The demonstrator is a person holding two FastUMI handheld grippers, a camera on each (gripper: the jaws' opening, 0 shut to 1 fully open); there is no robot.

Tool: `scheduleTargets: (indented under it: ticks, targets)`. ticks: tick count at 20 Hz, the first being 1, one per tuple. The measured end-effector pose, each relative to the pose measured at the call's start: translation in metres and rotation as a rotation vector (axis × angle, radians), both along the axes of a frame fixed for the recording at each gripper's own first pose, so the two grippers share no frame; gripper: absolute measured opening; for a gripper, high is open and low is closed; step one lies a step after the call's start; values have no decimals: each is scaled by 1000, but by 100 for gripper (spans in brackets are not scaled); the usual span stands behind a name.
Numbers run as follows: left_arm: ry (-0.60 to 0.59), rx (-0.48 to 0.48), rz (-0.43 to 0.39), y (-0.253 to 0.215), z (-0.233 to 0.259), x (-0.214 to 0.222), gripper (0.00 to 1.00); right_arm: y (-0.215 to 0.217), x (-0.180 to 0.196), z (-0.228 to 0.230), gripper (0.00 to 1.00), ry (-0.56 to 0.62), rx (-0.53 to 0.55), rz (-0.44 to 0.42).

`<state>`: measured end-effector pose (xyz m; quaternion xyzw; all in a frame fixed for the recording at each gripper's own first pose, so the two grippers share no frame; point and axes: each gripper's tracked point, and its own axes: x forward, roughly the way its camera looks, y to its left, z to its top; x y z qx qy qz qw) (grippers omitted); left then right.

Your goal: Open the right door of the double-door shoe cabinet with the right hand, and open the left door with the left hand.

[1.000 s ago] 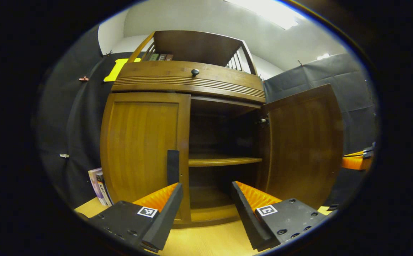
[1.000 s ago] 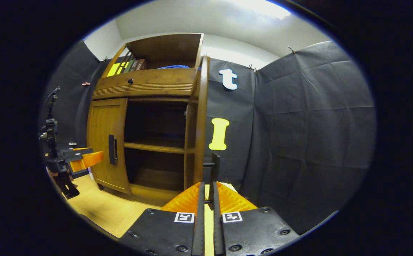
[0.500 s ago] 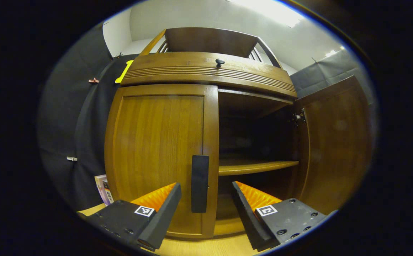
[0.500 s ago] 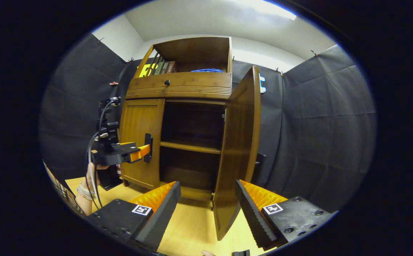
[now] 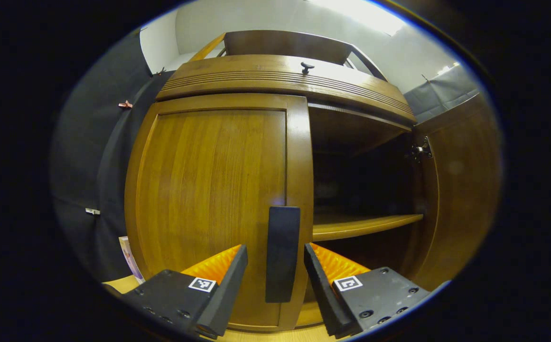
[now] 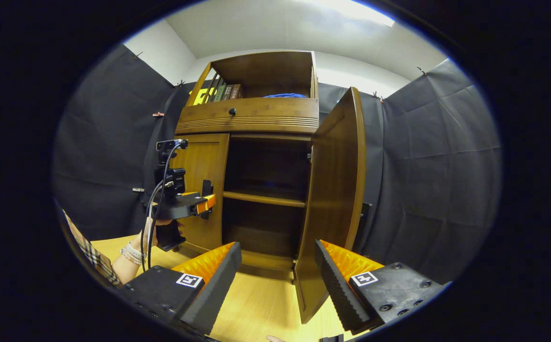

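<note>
One door of the shoe cabinet (image 6: 256, 156) is done: the right door (image 6: 337, 199) stands swung wide off the cabinet's right side, baring the inner shelf (image 5: 365, 225). The right gripper (image 6: 277, 273) hangs back in front of the cabinet, jaws spread, holding nothing — its job looks finished. The left door (image 5: 213, 204) sits closed on the cabinet's left half. The left gripper (image 5: 272, 273) has its open fingers either side of that door's dark handle (image 5: 282, 254), not yet pinching — lined up to clamp and pull. Against half a second ago, the left gripper has pushed closer, so the handle now lies between its fingers; the right gripper has barely shifted.
</note>
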<state>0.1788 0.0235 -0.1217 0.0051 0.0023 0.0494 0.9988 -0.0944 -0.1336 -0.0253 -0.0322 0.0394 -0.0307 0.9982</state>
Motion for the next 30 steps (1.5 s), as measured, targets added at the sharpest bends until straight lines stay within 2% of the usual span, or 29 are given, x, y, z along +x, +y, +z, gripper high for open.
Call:
scheduleTargets:
  ticks: [5,9,10,12,13,14,20,27,30]
  targets:
    - [29,-8,-24,-1,-10,13,64,-15,2,2,97,-12,27,-54]
    - [22,-28,-60,-10,-10,18,48,-25,3,-2,99,-4,42,-81]
    - [20,-19,-68,-8,-11,14,43,-27,4,-4,95,2,48,-85]
    - [19,-10,-82,-9,-11,13,35,-27,5,-8,99,17,65,-86]
    - [18,-14,-86,-9,-10,12,36,-27,5,-11,95,27,73,-86]
    - [22,-11,-91,-9,-11,11,33,-26,6,-13,99,34,80,-83]
    - [37,-23,-152,-10,-10,-5,31,-17,12,-14,98,51,96,-64]
    - [61,-45,-228,-6,0,-53,31,8,14,-17,99,60,115,-15]
    - [69,-50,-254,-1,4,-75,31,28,16,-14,95,53,126,27]
